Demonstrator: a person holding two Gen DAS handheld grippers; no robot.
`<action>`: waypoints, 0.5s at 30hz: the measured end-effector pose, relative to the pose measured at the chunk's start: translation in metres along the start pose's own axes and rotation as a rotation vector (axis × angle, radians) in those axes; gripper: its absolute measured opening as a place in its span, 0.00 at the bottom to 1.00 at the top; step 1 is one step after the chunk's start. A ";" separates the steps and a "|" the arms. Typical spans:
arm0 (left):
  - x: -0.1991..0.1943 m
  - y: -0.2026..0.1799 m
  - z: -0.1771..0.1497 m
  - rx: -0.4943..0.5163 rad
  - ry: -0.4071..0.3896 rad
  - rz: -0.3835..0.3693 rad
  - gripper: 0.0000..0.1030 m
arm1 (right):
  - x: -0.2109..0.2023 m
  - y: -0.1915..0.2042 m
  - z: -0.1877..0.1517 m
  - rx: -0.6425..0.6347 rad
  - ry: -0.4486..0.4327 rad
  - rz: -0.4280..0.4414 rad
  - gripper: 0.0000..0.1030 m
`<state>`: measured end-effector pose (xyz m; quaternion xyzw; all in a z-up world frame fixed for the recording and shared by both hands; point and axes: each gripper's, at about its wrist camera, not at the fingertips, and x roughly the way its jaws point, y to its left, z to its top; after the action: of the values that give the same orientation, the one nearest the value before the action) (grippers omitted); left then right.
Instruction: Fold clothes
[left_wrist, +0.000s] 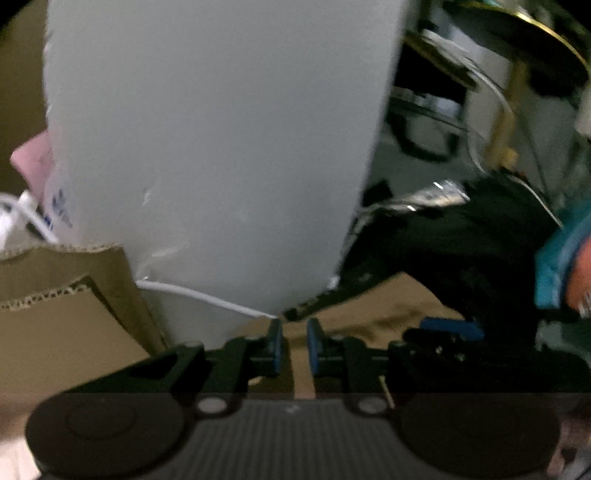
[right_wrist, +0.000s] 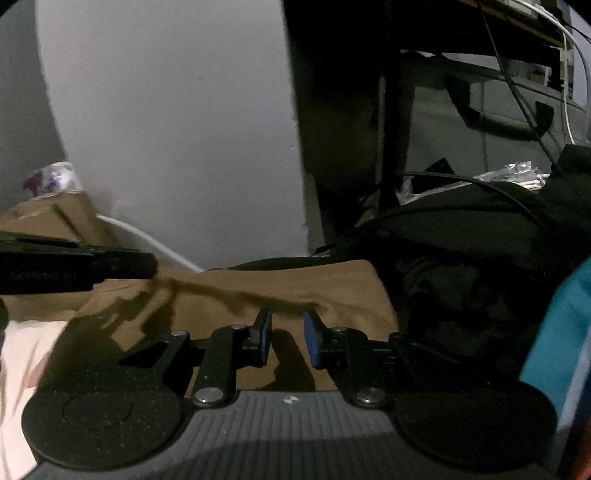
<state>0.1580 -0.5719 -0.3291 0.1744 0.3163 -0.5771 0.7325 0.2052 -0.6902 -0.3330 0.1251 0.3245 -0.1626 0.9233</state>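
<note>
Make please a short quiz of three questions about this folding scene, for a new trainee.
1. True or false: the right gripper is shut on the tan garment.
2. Multiple choice: what lies to the right of the tan garment in the right wrist view? A) black clothing B) a red towel C) a glass bowl
3. Fill in: the white cable runs along the foot of the pale ____.

Key
1. False: its jaws stand apart, with nothing between the blue pads. The left gripper is open as well.
2. A
3. wall
</note>
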 end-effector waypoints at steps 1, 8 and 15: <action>-0.003 -0.003 -0.005 0.001 0.002 -0.008 0.15 | -0.004 0.002 -0.003 -0.020 -0.001 0.009 0.26; -0.026 -0.020 -0.040 0.013 0.012 -0.059 0.34 | -0.024 0.010 -0.027 -0.127 -0.006 0.013 0.40; -0.039 -0.029 -0.069 0.101 0.013 -0.054 0.42 | -0.038 -0.002 -0.057 -0.178 -0.011 -0.064 0.45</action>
<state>0.1069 -0.5084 -0.3513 0.2061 0.2961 -0.6106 0.7050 0.1446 -0.6641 -0.3518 0.0311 0.3363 -0.1630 0.9270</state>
